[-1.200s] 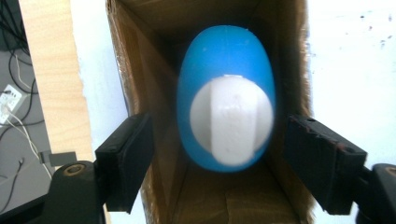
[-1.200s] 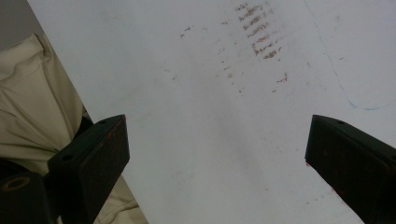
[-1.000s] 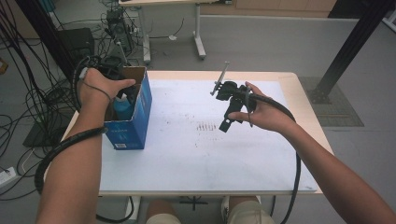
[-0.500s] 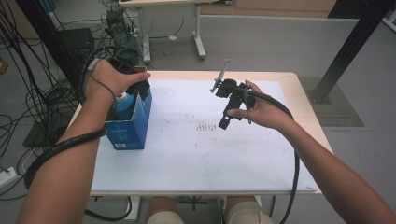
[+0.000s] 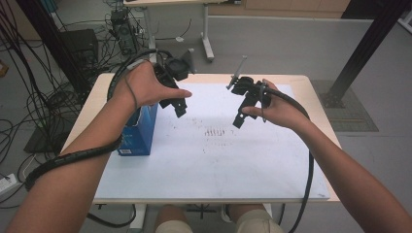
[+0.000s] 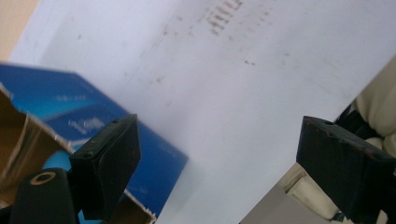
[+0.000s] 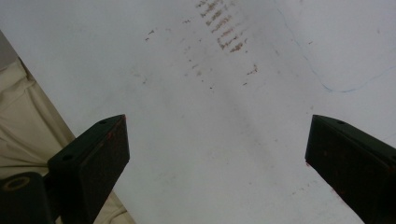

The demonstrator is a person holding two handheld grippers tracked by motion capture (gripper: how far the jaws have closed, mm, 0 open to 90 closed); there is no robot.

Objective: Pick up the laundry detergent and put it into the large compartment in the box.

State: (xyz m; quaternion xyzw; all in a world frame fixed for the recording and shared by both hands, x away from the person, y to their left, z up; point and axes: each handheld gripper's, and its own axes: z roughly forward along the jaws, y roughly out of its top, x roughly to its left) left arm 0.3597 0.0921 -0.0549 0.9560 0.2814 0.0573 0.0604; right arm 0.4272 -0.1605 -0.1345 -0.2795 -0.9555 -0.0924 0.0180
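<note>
A blue cardboard box point(image 5: 141, 131) with its top open stands at the left side of the white mat point(image 5: 214, 165). My left gripper point(image 5: 176, 106) hangs above the mat just right of the box, open with nothing between its jaws. In the left gripper view the left gripper point(image 6: 217, 135) spans bare mat, and the blue box point(image 6: 93, 121) lies below its left jaw. My right gripper point(image 5: 240, 115) hovers over the mat's far middle, also open with nothing in it. In the right gripper view the right gripper point(image 7: 217, 126) frames mat with brown smudges point(image 7: 224, 32).
The mat covers a light wooden table point(image 5: 90, 111) whose edges show at the left and far side. Brown smudge marks point(image 5: 216, 132) sit mid-mat between the grippers. Cables point(image 5: 43, 102) and equipment lie on the floor at the left; a black post point(image 5: 362, 53) stands at the right.
My left gripper has lifted from the blue box and moved right, over the mat. The right gripper has stayed almost in place.
</note>
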